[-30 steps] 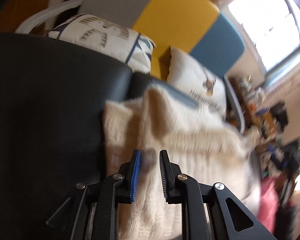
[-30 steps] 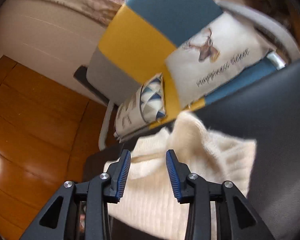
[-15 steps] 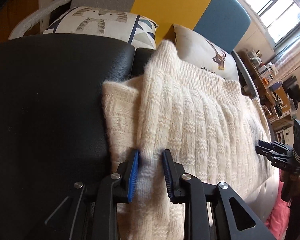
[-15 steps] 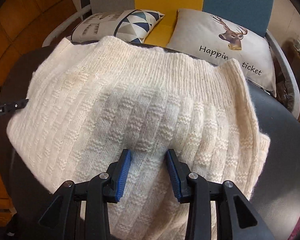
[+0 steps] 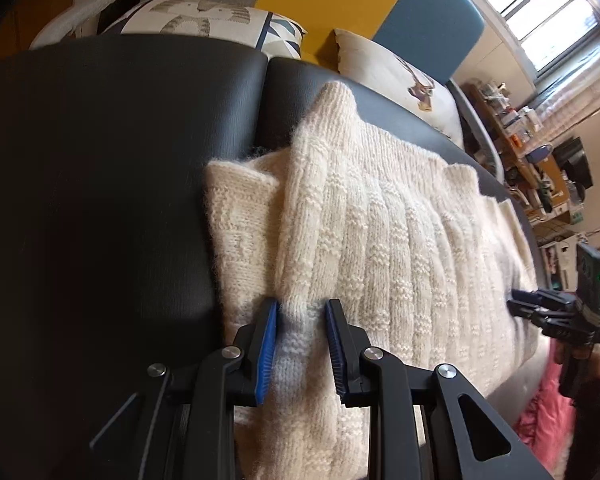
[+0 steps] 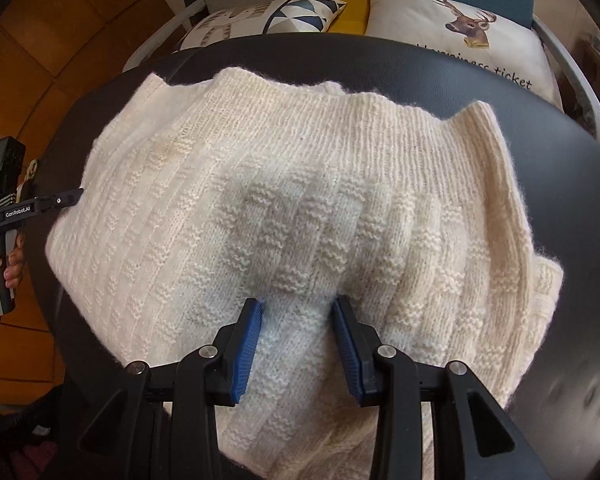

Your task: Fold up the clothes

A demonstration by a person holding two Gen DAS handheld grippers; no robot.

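The cream sweater [image 6: 300, 184] lies folded on the black seat [image 5: 100, 168]. The left gripper [image 5: 300, 344] pinches a sweater fold between its fingers, which have just been opening. The right gripper [image 6: 298, 344] fingers pinch a raised fold.

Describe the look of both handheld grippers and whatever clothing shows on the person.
Both the left gripper and right gripper have black angular frames with silver rivets and ribbed blue pads on their fingers. The left one's side reads "GenRobot.AI". A pink garment shows.

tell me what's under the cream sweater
The cream knit sweater lies on a black leather-like cushioned surface, visible all around it. Whatever sits beneath the sweater's middle is covered.
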